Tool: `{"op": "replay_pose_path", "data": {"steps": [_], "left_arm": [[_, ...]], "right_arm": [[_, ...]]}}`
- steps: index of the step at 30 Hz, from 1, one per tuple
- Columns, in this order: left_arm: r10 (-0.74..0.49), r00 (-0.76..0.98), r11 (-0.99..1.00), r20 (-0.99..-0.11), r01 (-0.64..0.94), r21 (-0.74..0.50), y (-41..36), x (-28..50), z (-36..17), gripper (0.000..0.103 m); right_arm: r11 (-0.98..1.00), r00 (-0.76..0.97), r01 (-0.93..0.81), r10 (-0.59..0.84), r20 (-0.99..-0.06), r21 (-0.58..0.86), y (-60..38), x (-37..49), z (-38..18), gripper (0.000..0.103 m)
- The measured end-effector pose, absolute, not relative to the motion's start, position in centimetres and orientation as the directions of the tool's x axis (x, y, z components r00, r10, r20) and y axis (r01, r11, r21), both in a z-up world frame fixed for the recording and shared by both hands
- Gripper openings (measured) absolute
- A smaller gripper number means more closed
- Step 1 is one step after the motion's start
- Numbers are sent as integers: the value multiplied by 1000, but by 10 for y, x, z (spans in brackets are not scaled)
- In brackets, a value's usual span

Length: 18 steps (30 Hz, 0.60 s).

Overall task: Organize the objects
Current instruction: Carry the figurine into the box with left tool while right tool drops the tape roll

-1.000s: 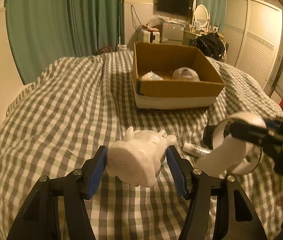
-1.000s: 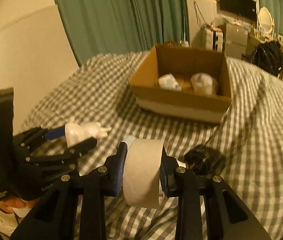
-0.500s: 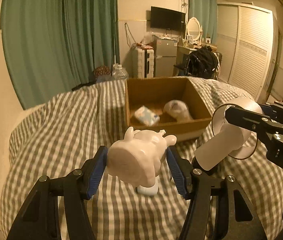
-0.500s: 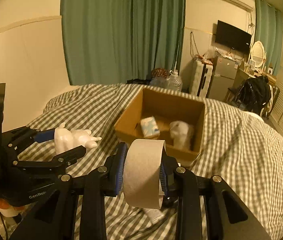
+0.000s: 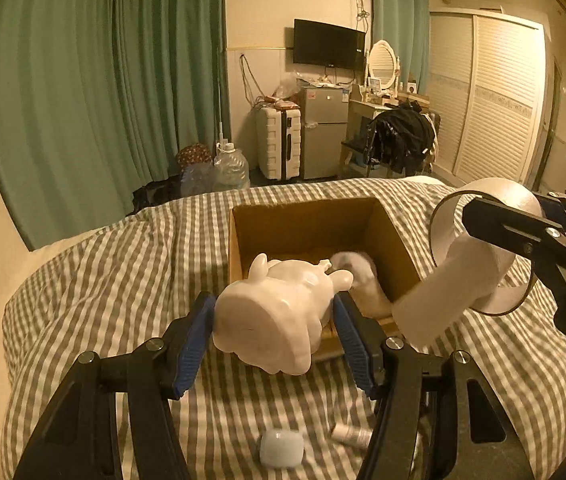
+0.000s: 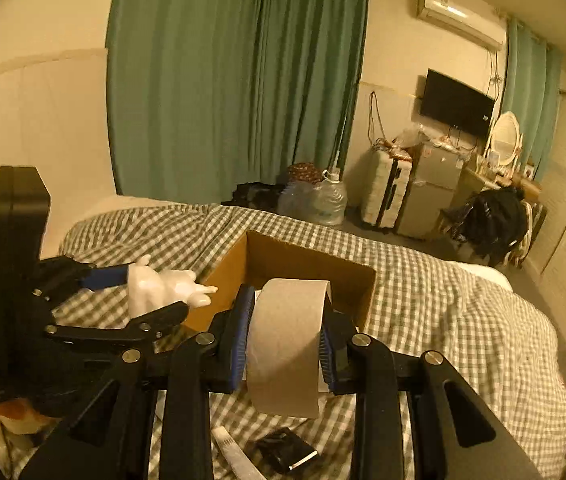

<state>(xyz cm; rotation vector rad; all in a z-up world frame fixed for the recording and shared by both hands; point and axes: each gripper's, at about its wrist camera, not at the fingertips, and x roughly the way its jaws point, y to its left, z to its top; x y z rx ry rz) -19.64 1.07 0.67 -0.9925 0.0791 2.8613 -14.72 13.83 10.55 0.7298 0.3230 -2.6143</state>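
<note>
My left gripper (image 5: 275, 320) is shut on a white animal figurine (image 5: 279, 316), held in the air just before the near wall of an open cardboard box (image 5: 239, 236) on the checked bed. My right gripper (image 6: 283, 332) is shut on a roll of wide tape (image 6: 283, 344) with a loose strip hanging down, also raised near the box (image 6: 363, 280). The roll shows at the right of the left wrist view (image 5: 471, 256), and the figurine at the left of the right wrist view (image 6: 159, 288). A pale bundle (image 5: 359, 272) lies inside the box.
On the checked cover (image 5: 123, 280) below lie a small pale case (image 5: 283, 448), a white tube (image 5: 351, 434) and a black object (image 6: 283, 454). Beyond the bed stand water jugs (image 5: 231, 168), a suitcase (image 5: 277, 146), a small fridge (image 5: 323, 132) and a chair with dark clothes (image 5: 403, 136).
Both grippers have risen and moved forward towards the box, each still holding its object. The box now sits close under them, and the items on the cover lie below.
</note>
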Motion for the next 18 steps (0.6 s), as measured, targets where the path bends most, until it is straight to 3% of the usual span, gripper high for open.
{"op": "replay_pose_path", "data": {"steps": [3,18], "left_arm": [[85,-774,-993,-628,-116,10,11,-220,1,62],[110,-729,-987,-675,-161,12,22,-324,-63,62]], "right_arm": [[-899,-793,412,-275,-544,-146,136,-171,99,27],[-914,-707,405,-292,-644,-29,126,-292,34,27]]}}
